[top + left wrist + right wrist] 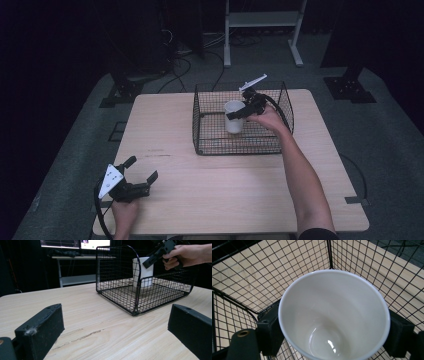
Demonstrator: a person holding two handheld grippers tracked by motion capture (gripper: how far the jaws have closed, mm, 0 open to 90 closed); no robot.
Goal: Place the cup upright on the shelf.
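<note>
Jaws of the right gripper (239,113) pinch a white cup (233,117) inside the wire basket (210,145) in the high view, while the left gripper (141,170) rests spread on the table (210,190). Left gripper view: cup (143,271) upright in the basket (117,297). Right gripper view: pads clamp the cup (334,315) (no writing legible anywhere).

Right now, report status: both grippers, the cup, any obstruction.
Right gripper shut on white cup, inside wire basket. Left gripper open, holding nothing, over the table. Basket walls close around the cup; nothing else in the way.
</note>
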